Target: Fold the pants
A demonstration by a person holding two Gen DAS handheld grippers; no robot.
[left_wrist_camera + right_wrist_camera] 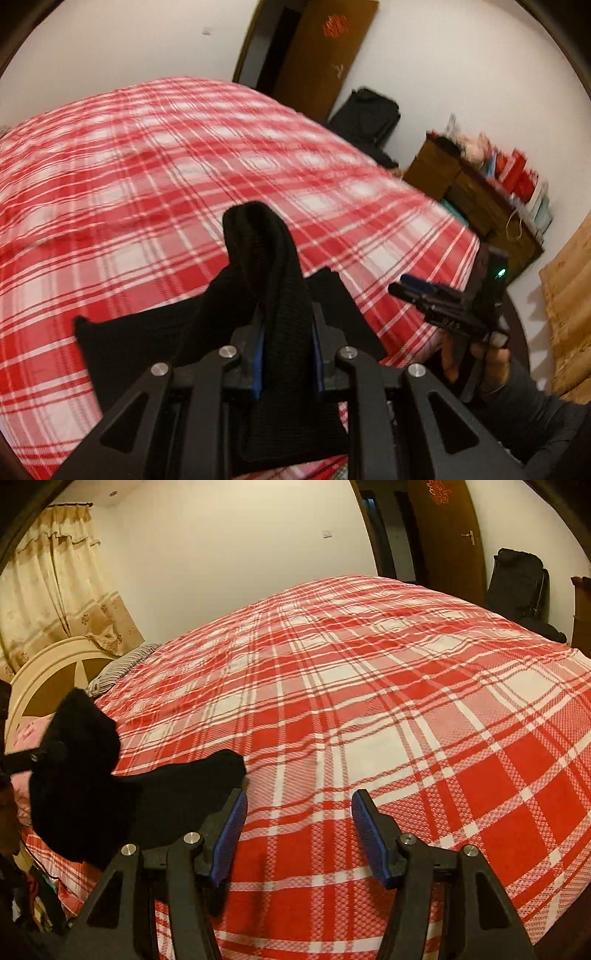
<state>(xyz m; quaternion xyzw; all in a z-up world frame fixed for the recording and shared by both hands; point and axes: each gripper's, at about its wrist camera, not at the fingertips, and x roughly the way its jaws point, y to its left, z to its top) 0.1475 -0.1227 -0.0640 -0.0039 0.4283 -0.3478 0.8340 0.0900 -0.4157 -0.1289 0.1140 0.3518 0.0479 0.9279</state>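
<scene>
The black pants (273,280) hang bunched from my left gripper (286,343), which is shut on a thick fold of them above the red plaid bed (147,166). The rest of the cloth trails down onto the bed below. In the right wrist view the pants (85,775) are a dark bundle at the left, lifted, with a flap resting on the bed (369,686). My right gripper (299,830) is open and empty just right of that flap, above the bedspread. It also shows in the left wrist view (413,288), held by a hand.
A cream headboard (40,672) and striped pillow (118,664) lie at the bed's left end. A brown door (325,59), a black bag (369,114) and a cluttered wooden cabinet (472,188) stand beyond the bed. Curtains (48,590) hang by the headboard.
</scene>
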